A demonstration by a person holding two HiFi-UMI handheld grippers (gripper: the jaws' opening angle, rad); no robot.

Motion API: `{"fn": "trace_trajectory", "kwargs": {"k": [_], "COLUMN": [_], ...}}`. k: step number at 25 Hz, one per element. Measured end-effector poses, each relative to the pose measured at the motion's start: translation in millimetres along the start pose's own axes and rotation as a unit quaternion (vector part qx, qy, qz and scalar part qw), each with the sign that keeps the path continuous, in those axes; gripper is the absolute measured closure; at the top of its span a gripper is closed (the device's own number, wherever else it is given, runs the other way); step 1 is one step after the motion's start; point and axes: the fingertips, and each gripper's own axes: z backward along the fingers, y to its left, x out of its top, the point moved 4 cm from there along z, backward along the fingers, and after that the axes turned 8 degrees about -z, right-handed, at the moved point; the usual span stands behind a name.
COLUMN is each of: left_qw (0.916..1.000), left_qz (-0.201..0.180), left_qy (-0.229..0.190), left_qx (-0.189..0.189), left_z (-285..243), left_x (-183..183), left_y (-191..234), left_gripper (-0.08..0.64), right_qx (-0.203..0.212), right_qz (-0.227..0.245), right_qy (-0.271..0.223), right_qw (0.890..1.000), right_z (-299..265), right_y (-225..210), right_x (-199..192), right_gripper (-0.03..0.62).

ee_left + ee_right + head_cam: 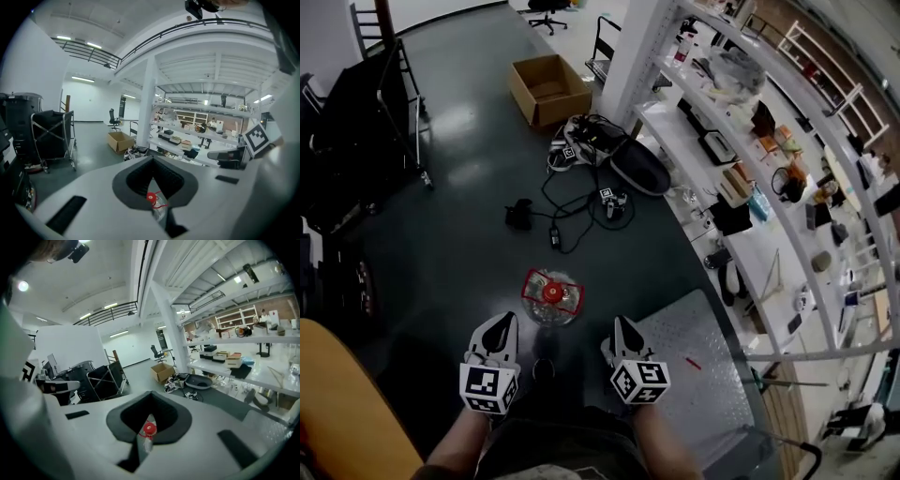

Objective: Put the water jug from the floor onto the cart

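The water jug (551, 296) stands on the dark floor, clear, with a red cap and a red handle. My left gripper (501, 322) hovers just to its lower left and my right gripper (622, 326) just to its lower right; neither touches it. Both are shut with nothing in them. In the left gripper view the jug's red cap (151, 197) shows through the slit below the closed jaws of the left gripper (152, 160). The right gripper view shows the same cap (149, 428) below the right gripper (150, 395). The cart's grey platform (698, 352) lies to the right of the jug.
An open cardboard box (548, 87) sits far ahead, with a tangle of cables and small black devices (581, 150) between it and the jug. White shelving full of items (750, 178) runs along the right. A black folding trolley (366, 122) stands left. A yellow surface (337, 403) fills the lower left.
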Motion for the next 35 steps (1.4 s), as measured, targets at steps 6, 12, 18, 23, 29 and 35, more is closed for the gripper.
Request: {"fn": "trace_trajectory", "kwargs": {"k": [6,12,18,23,29,35], "left_qw": [0.9995,0.9985,0.9966,0.9948,0.9932,0.9919], "left_qz": [0.021,0.034,0.037,0.036,0.039,0.044], "left_qy": [0.02,0.043,0.073,0.096,0.11,0.119], "left_qx": [-0.008,0.001,0.008,0.002,-0.003,0.0], "left_z": [-38.7,-64.6,-90.0,-112.4,-133.7,-151.9], "left_x": [-17.7,-49.6,-86.3,-112.4,-139.8,-157.8], "left_y": [24.0,35.8,44.6,42.5,42.4,44.2], "left_gripper": [0.555,0.555,0.555,0.555,0.555,0.555], "right_qx": [-0.03,-0.038,-0.044,-0.053,-0.067,-0.094], "right_qz": [-0.008,-0.017,-0.027,-0.026,-0.025,-0.058], "right_qy": [0.018,0.057,0.095,0.138,0.184,0.243], "right_qw": [0.999,0.998,0.994,0.989,0.98,0.964], "right_z": [-42.9,-79.4,-114.6,-146.4,-183.0,-203.4], "right_y": [-14.5,-30.4,-46.7,-62.2,-78.1,-98.4], "right_x": [-15.4,-53.7,-92.1,-126.2,-166.5,-201.2], "right_gripper": [0.603,0.603,0.603,0.603,0.552,0.491]}}
